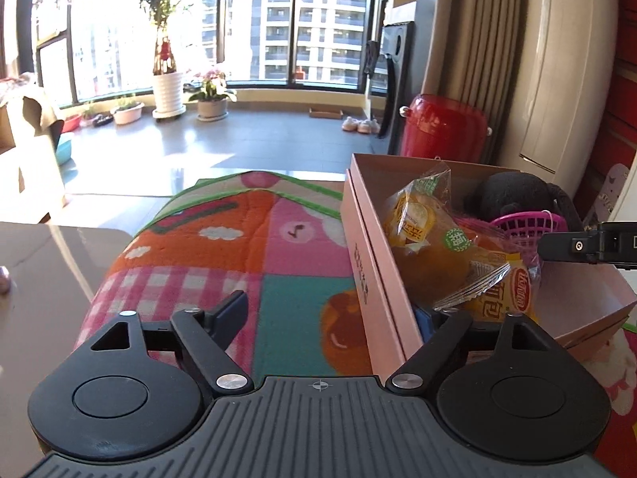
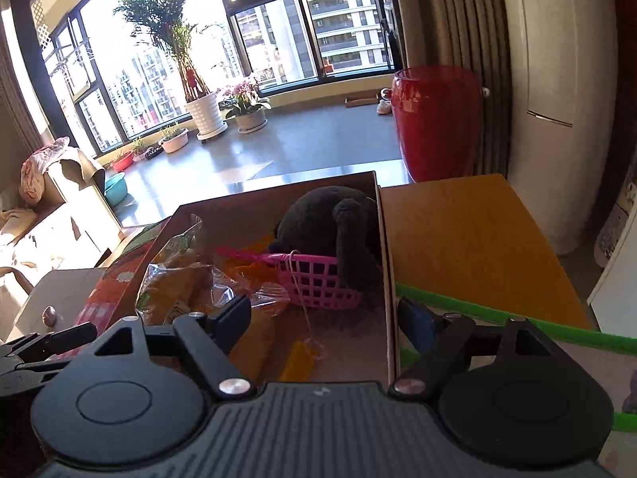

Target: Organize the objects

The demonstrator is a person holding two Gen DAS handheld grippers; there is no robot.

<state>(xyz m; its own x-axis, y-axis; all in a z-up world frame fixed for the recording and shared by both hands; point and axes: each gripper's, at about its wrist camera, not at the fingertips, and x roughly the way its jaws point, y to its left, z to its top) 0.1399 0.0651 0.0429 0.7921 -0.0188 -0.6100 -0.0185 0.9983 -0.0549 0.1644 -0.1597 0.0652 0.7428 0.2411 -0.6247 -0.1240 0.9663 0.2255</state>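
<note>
Since the pink rectangular cardboard box (image 1: 370, 279) sits on the patterned play mat (image 1: 239, 247) holding crinkly snack packets (image 1: 434, 251), a pink plastic basket (image 2: 314, 279) and a black plush toy (image 2: 330, 219), it is judged light but thin-walled — its rims are best gripped. Both the left gripper (image 1: 330, 310) and right gripper (image 2: 330, 314) are seen with fingers apart — each straddling a box wall.

One pink cardboard box (image 1: 368, 255) sits on one colourful patchwork mat (image 1: 239, 247). In the box are one black fuzzy soft toy (image 2: 330, 215), one small pink plastic basket (image 2: 314, 279) and two clear bags of yellow bread (image 1: 430, 239).
</note>
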